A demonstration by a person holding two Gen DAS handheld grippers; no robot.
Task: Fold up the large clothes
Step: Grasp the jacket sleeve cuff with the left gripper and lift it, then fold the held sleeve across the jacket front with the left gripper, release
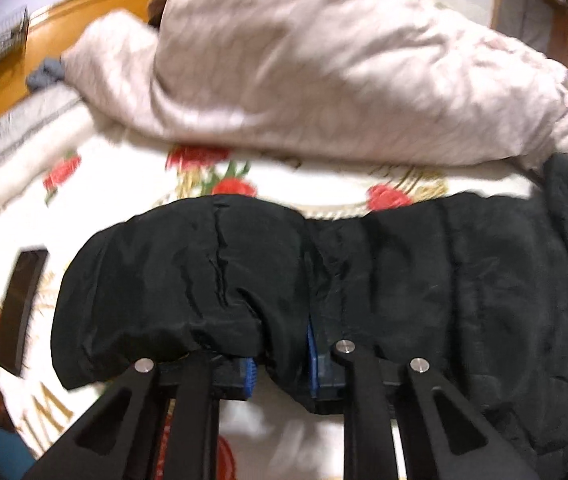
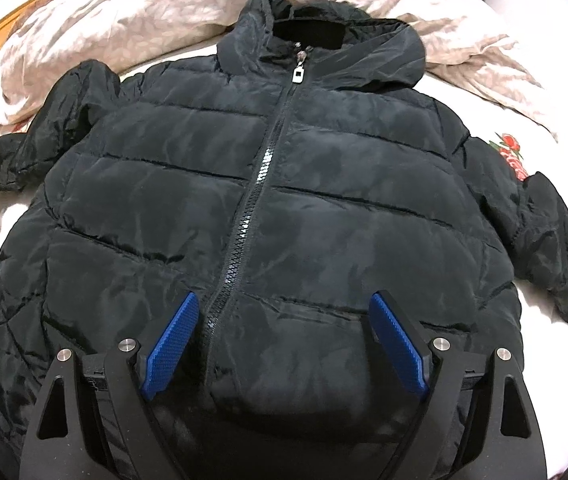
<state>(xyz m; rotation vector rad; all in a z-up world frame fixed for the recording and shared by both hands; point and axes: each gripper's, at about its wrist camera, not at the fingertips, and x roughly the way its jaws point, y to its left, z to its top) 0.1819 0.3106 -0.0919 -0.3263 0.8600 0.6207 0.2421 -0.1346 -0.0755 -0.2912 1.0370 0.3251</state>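
Black puffer jacket (image 2: 284,200) is lying zipped on the rose-printed bedspread (image 1: 324,184); left gripper (image 1: 281,364) is clamping its sleeve (image 1: 187,280), right gripper (image 2: 284,344) hovering spread over the hem, pink quilt (image 1: 304,72) bunching behind.

A bedroom at home: rose-printed bedsheet (image 1: 324,176) across the middle, rumpled beige duvet (image 1: 304,60) heaped at the top, wooden bed frame (image 1: 83,12) upper left.

No text can be read for certain. Large gold letters on the rose-printed bedsheet (image 1: 43,408) at the near left are cut off and blurred, perhaps an "M".
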